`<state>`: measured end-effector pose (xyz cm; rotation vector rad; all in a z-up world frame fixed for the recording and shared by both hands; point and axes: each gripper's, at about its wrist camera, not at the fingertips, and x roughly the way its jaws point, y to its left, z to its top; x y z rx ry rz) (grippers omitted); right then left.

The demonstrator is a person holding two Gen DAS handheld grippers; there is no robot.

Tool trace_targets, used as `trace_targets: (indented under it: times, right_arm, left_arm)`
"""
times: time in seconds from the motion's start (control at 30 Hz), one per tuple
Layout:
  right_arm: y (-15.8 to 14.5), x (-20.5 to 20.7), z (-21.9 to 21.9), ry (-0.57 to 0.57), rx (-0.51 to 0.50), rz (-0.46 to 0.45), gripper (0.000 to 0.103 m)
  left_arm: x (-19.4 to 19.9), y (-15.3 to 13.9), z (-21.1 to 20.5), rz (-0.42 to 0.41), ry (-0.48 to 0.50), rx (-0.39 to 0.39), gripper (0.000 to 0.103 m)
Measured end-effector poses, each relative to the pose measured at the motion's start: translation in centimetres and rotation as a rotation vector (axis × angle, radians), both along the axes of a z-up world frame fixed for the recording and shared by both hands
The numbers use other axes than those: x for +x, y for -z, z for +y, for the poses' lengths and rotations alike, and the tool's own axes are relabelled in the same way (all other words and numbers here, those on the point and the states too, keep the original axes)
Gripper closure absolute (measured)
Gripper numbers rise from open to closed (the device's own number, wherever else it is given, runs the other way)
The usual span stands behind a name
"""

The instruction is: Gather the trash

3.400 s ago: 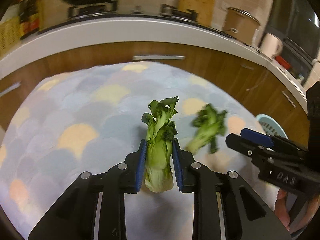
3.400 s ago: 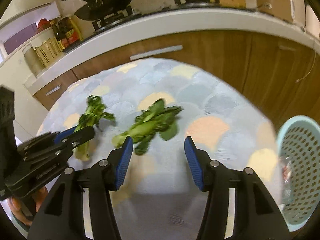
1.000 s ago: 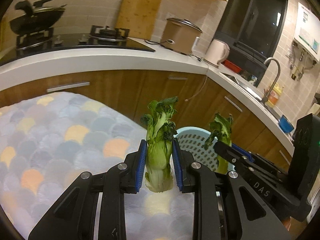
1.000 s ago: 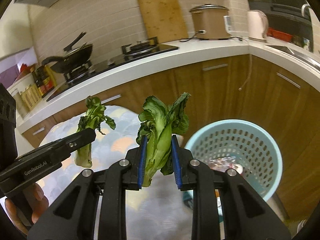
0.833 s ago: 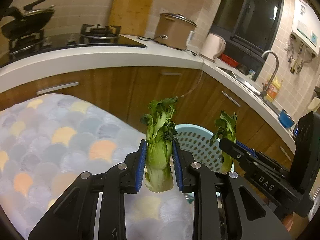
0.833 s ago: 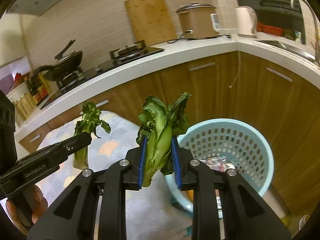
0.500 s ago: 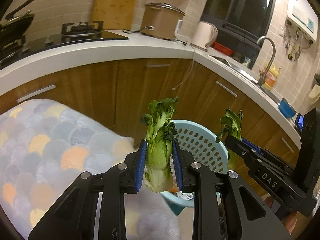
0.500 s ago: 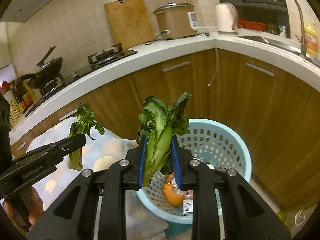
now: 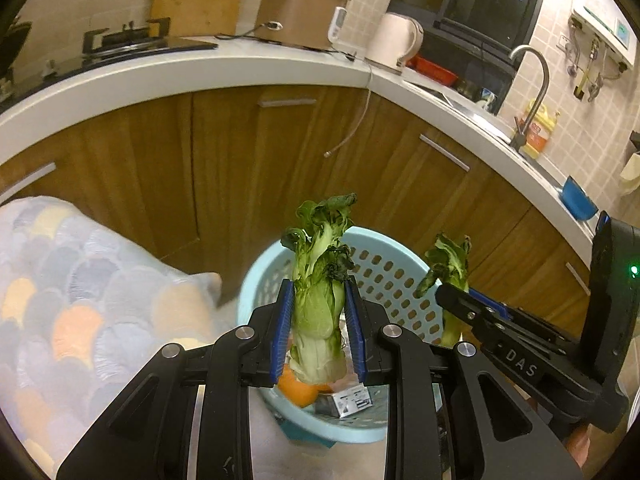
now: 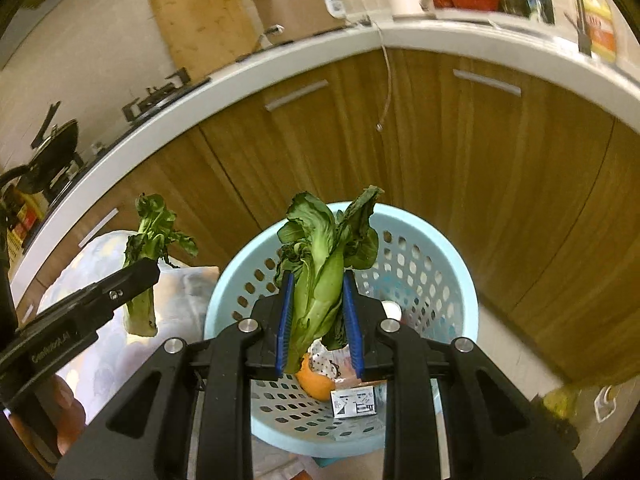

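We list first the left gripper [image 9: 319, 330], its blue pads clamped on the pale base of a wilted bok choy [image 9: 320, 300], which stands upright between them with dark, curled leaves at the top. We list next the right gripper [image 10: 316, 320], likewise closed, pinching a second bok choy [image 10: 320, 276] by its lower stalk, broad green leaves fanning above the pads. Each gripper shows in the other's camera: from the left wrist we see the right gripper to the right, its vegetable poking up past its tip; from the right wrist we see the left gripper at the left edge, its vegetable hanging stem-down. Below and ahead of both we note a light blue perforated basket [image 10: 448, 256], standing on the floor against brown wooden cabinets [image 10: 500, 184]. Both vegetables are held above its rim, not touching it. Inside the basket we record an orange fruit [image 10: 314, 380], a small printed carton [image 10: 354, 402] just beside it, and some crumpled wrapping we cannot identify. To the left lies a cloth with a scale pattern [image 9: 80, 292], draped near the basket. On the white counter [image 9: 200, 68] behind we count a rice cooker [image 9: 300, 12], a kettle [image 9: 398, 42], a cutting board [image 10: 200, 20] and a gas hob [image 9: 120, 38].
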<state>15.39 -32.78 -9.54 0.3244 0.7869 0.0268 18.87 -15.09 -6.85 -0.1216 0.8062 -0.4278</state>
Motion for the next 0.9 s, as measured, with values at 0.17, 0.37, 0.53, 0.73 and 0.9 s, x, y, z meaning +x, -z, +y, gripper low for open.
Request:
trace_targets:
  times: [0.17, 0.37, 0.53, 0.73, 0.9]
  right_arm:
    - [1.2, 1.4, -0.4, 0.003, -0.004, 0.073, 0.073]
    - [1.7, 0.8, -0.9, 0.018, 0.011, 0.071, 0.040]
    - [0.8, 0.2, -0.1, -0.011, 0.010, 0.054, 0.040]
    - [-1.3, -1.5, 2.4, -0.053, -0.069, -0.001, 0.040]
    - [-3.4, -3.3, 3.9, -0.055, -0.145, -0.064, 0.040]
  left_arm:
    - [0.5, 0.4, -0.8, -0.004, 0.020, 0.007, 0.066]
    - [0.2, 1.0, -0.7, -0.011, 0.015, 0.042, 0.049]
    - [-0.6, 0.8, 0.4, -0.019, -0.009, 0.032, 0.049]
    - [-3.1, -1.2, 1.1, -0.091, -0.035, 0.045, 0.042]
    - [-5.8, -3.1, 1.4, -0.188, -0.092, 0.080, 0.029]
